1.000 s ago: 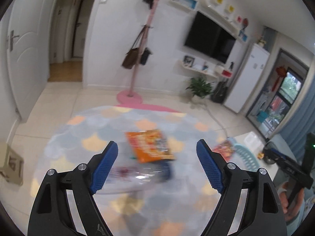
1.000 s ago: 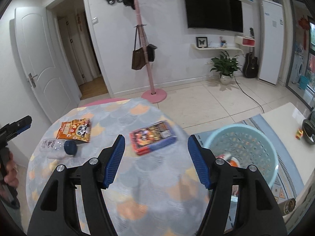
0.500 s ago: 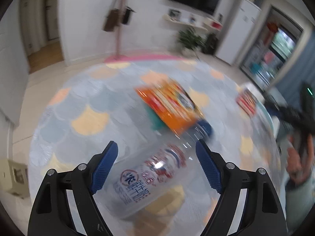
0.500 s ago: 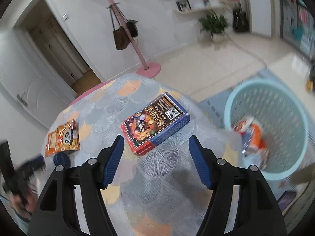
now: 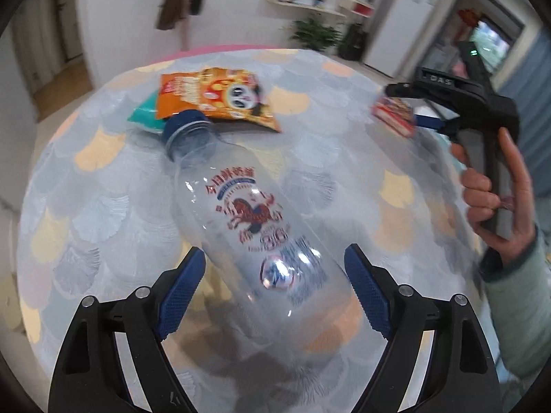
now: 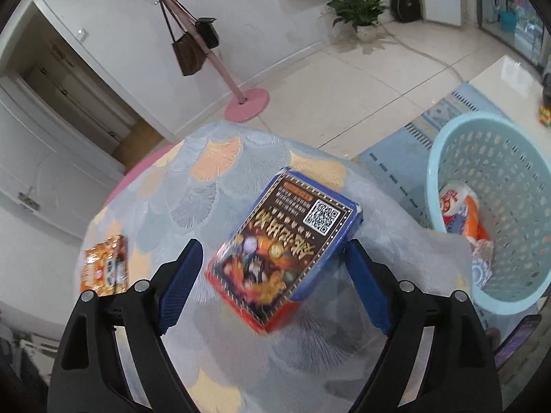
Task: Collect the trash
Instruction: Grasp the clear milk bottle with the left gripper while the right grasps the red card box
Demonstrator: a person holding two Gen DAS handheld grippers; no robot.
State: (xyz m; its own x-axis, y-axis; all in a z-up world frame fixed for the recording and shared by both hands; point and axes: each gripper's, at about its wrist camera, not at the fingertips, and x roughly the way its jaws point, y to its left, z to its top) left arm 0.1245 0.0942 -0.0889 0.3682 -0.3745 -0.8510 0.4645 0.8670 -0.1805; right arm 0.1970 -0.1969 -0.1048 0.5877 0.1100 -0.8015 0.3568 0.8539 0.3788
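A clear plastic bottle (image 5: 255, 227) with a blue cap lies on the round table, its base between the open fingers of my left gripper (image 5: 275, 285). An orange snack bag (image 5: 213, 98) lies beyond its cap, over a teal packet (image 5: 144, 118). My right gripper (image 6: 273, 282) is open around a blue and red box (image 6: 286, 251) on the table's right side. The box also shows in the left wrist view (image 5: 394, 117), as does the right gripper's body held in a hand. The orange bag shows at the left of the right wrist view (image 6: 105, 268).
A light blue laundry basket (image 6: 444, 144) with some trash inside stands on the floor right of the table. The table (image 6: 206, 179) has a scalloped pastel cloth. A pink coat stand (image 6: 246, 103) with bags, a plant and a door are behind.
Both grippers have dropped toward the table. The left one has closed in around the bottle's base, the right one around the box. Both stay open.
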